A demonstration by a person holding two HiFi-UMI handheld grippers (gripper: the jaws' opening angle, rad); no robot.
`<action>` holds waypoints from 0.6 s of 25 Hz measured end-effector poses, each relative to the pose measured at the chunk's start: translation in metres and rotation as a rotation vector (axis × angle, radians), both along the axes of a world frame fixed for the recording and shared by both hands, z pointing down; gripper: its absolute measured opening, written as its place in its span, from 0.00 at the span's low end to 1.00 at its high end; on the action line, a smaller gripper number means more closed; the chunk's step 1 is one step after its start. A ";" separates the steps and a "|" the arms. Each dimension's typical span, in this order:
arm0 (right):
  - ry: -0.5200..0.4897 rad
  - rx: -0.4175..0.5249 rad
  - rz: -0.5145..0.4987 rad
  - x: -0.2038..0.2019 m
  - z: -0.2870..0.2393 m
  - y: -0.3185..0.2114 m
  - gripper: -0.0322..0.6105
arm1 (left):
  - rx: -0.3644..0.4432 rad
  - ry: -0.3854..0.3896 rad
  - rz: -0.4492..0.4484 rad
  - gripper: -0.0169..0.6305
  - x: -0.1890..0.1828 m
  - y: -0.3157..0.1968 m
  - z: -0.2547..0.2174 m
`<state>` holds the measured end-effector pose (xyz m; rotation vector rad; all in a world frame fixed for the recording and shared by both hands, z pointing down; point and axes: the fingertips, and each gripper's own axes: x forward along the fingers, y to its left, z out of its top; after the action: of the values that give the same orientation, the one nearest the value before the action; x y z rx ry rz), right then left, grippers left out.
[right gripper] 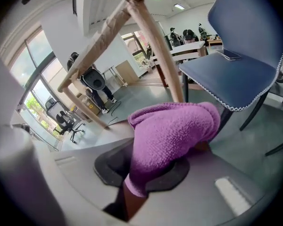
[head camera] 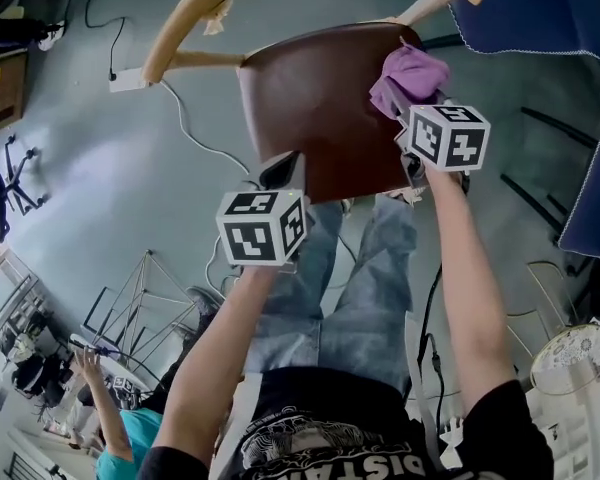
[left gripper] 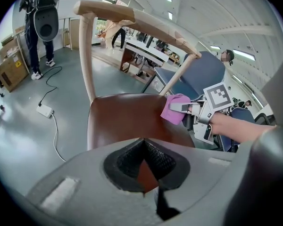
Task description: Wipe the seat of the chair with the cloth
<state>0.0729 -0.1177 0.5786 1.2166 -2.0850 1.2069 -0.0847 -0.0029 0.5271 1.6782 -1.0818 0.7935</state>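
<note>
The chair has a dark brown seat (head camera: 315,108) and a pale wooden backrest (head camera: 190,13). A purple cloth (head camera: 408,76) lies bunched on the seat's right rear corner, with my right gripper (head camera: 420,108) shut on it. In the right gripper view the cloth (right gripper: 174,131) fills the jaws of my right gripper (right gripper: 146,173) and hides the seat under it. My left gripper (head camera: 280,171) hovers over the seat's front edge, shut with nothing in it. The left gripper view shows my left gripper (left gripper: 144,166) low over the seat (left gripper: 127,117), with the cloth (left gripper: 174,108) across it to the right.
A blue padded chair (head camera: 540,8) stands close on the right, just past the cloth. A white power strip (head camera: 128,78) and its cable lie on the grey floor to the left. My legs in jeans (head camera: 365,278) are at the seat's front. A person (head camera: 115,428) is at the lower left.
</note>
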 end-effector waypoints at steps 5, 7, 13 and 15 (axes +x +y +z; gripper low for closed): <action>-0.063 0.029 -0.133 -0.078 -0.022 0.028 0.15 | -0.004 -0.014 -0.041 0.02 -0.023 0.007 0.005; -0.087 0.026 -0.188 -0.111 -0.025 0.039 0.15 | -0.005 -0.020 -0.058 0.02 -0.034 0.009 0.009; -0.150 -0.014 -0.331 -0.204 -0.021 0.073 0.15 | -0.013 -0.035 -0.124 0.02 -0.074 0.014 0.017; -0.150 -0.023 -0.371 -0.230 -0.015 0.084 0.15 | -0.017 -0.044 -0.146 0.02 -0.089 0.018 0.020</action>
<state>-0.1570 -0.0339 0.5632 0.7023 -2.2687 1.1704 -0.1738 0.0148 0.5470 1.5545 -1.2095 0.7464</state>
